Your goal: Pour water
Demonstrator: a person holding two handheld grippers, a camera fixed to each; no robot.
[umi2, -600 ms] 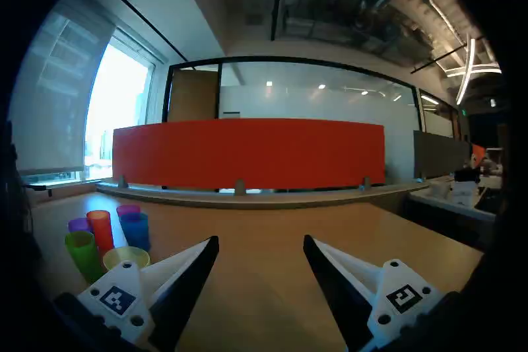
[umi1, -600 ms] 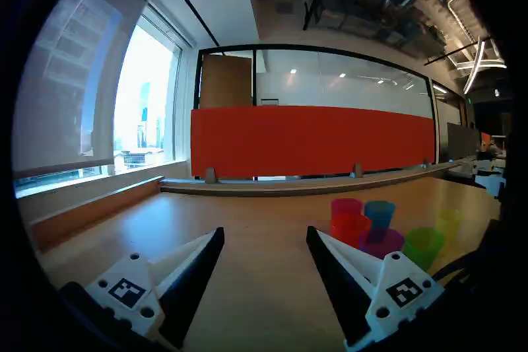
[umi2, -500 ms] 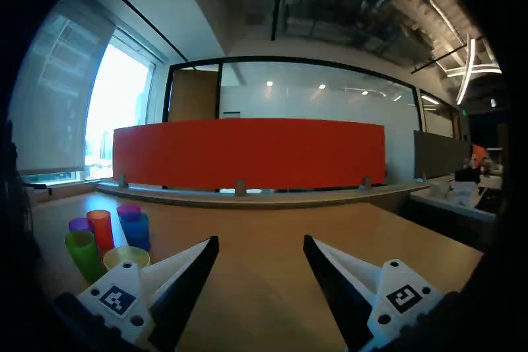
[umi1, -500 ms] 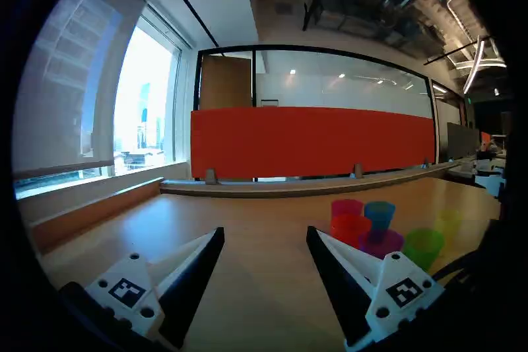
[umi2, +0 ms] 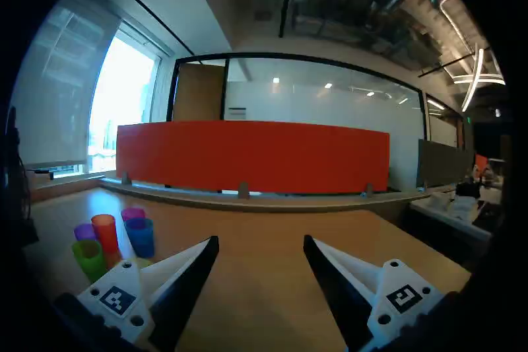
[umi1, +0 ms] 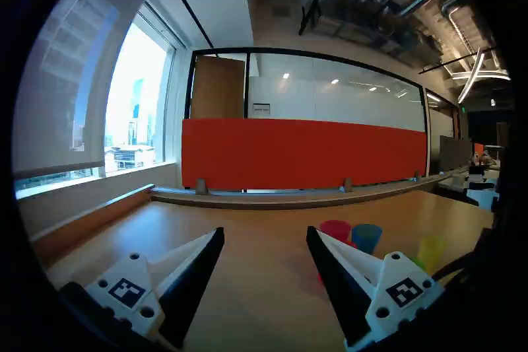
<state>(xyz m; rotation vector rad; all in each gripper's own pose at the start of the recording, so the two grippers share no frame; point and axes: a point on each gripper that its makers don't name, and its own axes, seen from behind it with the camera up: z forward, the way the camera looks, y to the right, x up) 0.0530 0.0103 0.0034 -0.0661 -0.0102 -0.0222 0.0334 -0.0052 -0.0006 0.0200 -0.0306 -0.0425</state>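
A cluster of coloured plastic cups stands on the wooden table [umi2: 264, 246]. In the right gripper view I see an orange cup [umi2: 104, 231], a blue cup [umi2: 140, 236], a magenta cup [umi2: 132, 214], a purple cup [umi2: 84, 231] and a green cup [umi2: 88, 258], low on the left beside my right gripper [umi2: 261, 246], which is open and holds nothing. In the left gripper view a pink cup [umi1: 335, 228], a blue cup [umi1: 366, 236] and a yellow cup [umi1: 431, 249] sit just behind the right finger of my left gripper [umi1: 264, 236], also open and holding nothing.
An orange divider panel [umi1: 303, 154] runs along the table's far edge. A window ledge [umi1: 92, 210] borders the left side. A neighbouring desk with white items [umi2: 455, 210] lies to the right.
Both grippers have dropped lower and moved; the cups now sit lower in each view. In the left gripper view the right finger hides more of the cups.
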